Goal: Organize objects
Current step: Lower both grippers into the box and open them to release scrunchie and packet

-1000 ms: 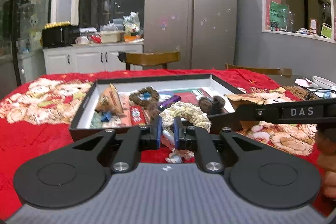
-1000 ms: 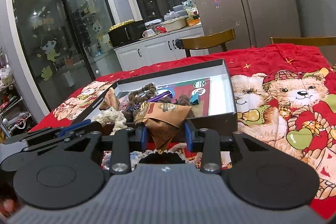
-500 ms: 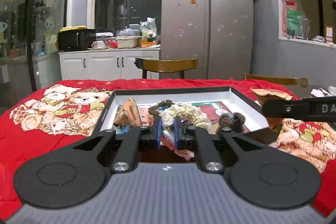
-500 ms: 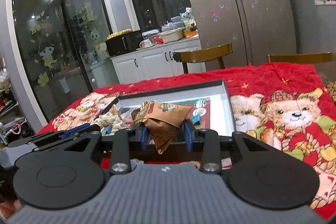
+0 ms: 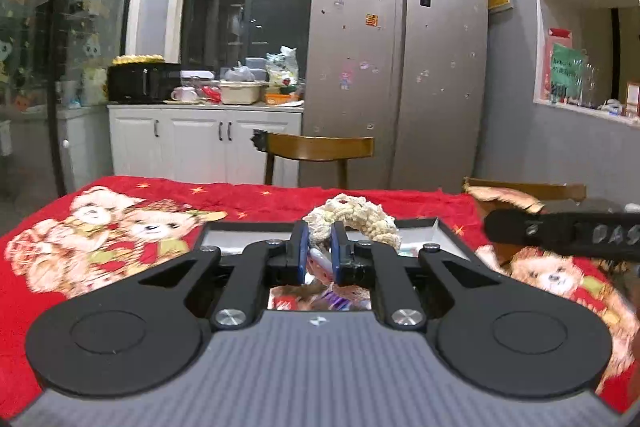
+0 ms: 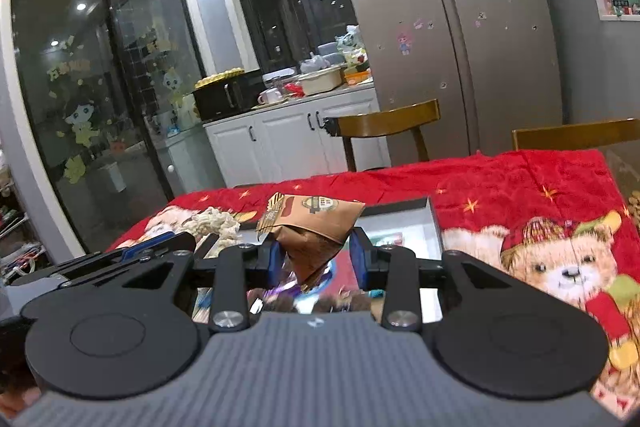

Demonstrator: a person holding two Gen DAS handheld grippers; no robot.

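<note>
My left gripper (image 5: 319, 243) is shut on a cream knitted scrunchie (image 5: 356, 217) and holds it above the black-rimmed white box (image 5: 446, 231). My right gripper (image 6: 316, 255) is shut on a brown paper snack packet (image 6: 316, 227), held above the same box (image 6: 432, 223). The box holds several small items, mostly hidden behind the grippers. The right gripper (image 5: 560, 233) shows at the right of the left wrist view, the left gripper (image 6: 120, 259) at the left of the right wrist view, with the scrunchie (image 6: 216, 223) beside it.
The box lies on a red teddy-bear tablecloth (image 5: 120, 227). Wooden chairs (image 5: 320, 147) stand at the table's far side. Behind are white cabinets (image 5: 200, 143), a steel fridge (image 5: 400, 67) and wall shelves (image 5: 588, 47).
Both grippers have risen and moved forward over the box, carrying the scrunchie and the packet. The box contents have dropped out of sight beneath them.
</note>
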